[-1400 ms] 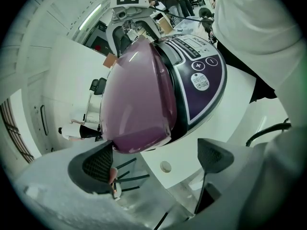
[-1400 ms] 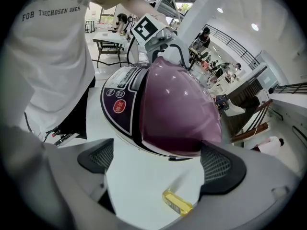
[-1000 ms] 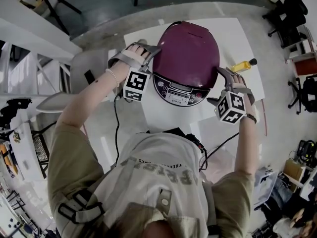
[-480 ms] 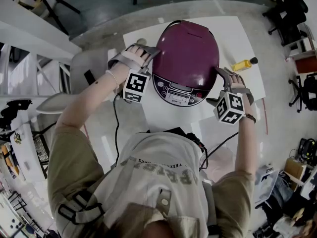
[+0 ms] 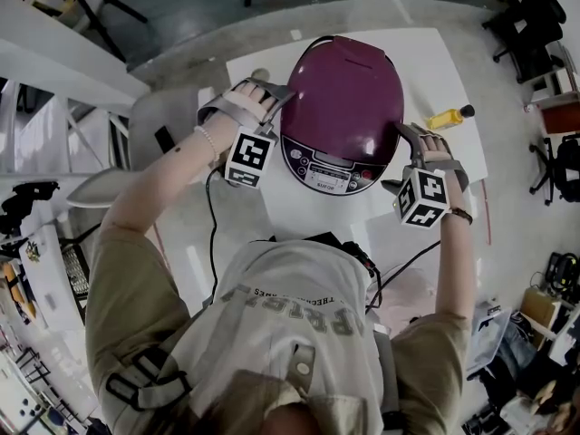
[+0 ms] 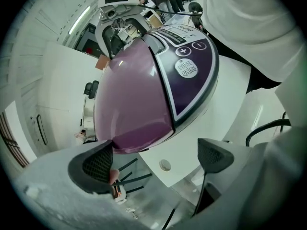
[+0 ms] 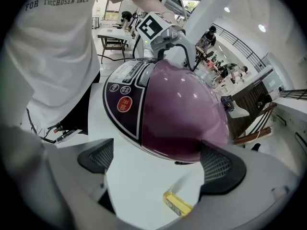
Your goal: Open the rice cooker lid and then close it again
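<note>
Head view: rice ckr lid [image 5: 343, 93] shut

My head view looks steeply down from above, with the rice cooker [image 5: 343, 107] at 12 o'clock on the table [image 5: 435, 71]. The left gripper view faces it close from 9 o'clock, the right gripper view from 3 o'clock; all three share the cooker.
</note>
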Tool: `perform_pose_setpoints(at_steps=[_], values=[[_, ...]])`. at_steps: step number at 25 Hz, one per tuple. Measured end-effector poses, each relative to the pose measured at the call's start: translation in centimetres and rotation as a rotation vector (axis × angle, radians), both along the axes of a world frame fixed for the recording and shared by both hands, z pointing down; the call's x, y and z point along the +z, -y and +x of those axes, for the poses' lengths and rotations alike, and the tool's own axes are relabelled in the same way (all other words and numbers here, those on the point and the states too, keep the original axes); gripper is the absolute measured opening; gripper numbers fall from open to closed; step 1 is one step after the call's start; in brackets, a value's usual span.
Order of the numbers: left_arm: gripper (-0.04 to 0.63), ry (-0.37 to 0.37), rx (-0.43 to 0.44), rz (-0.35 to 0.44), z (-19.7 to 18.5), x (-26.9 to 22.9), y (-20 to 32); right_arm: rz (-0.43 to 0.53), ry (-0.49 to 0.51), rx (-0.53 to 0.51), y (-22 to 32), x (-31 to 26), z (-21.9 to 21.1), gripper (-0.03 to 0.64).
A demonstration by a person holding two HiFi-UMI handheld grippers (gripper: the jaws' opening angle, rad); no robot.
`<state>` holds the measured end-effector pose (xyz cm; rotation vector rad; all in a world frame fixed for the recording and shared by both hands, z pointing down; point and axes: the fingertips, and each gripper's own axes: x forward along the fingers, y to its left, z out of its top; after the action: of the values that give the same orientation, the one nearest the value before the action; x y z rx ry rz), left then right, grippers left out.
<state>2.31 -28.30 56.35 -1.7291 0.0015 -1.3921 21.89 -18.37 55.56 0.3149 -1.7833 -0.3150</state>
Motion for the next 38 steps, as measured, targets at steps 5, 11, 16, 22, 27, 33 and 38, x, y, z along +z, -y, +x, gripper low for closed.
perform_pose_setpoints(at_steps=[5, 11, 16, 22, 27, 33, 38], values=[[0.563, 0.029, 0.017, 0.015, -0.2, 0.2, 0.1, -0.006, -0.005, -0.004, 0.0, 0.1, 0.0, 0.537], [0.565, 0.053, 0.031, 0.023, -0.3, 0.2, 0.2, -0.007, -0.029, -0.021, 0.0, 0.2, 0.1, 0.537], [0.567, 0.094, 0.048, 0.043, -0.6, 0.2, 0.3, -0.012, -0.093, -0.037, 0.0, 0.3, 0.5, 0.537], [0.572, 0.101, 0.044, 0.036, -0.7, 0.4, 0.3, 0.003, -0.08, -0.025, 0.1, 0.5, 0.4, 0.537], [0.571, 0.027, 0.005, -0.015, -0.4, 0.1, 0.0, 0.007, 0.003, 0.003, -0.1, 0.3, -0.1, 0.537], [0.571, -0.078, -0.067, -0.059, -0.8, -2.8, 0.2, 0.005, 0.16, 0.104, -0.7, -2.4, -1.0, 0.537], [0.566, -0.243, -0.159, -0.214, -1.6, -6.2, -1.3, 0.056, 0.362, 0.226, -1.6, -6.1, -1.7, 0.537]])
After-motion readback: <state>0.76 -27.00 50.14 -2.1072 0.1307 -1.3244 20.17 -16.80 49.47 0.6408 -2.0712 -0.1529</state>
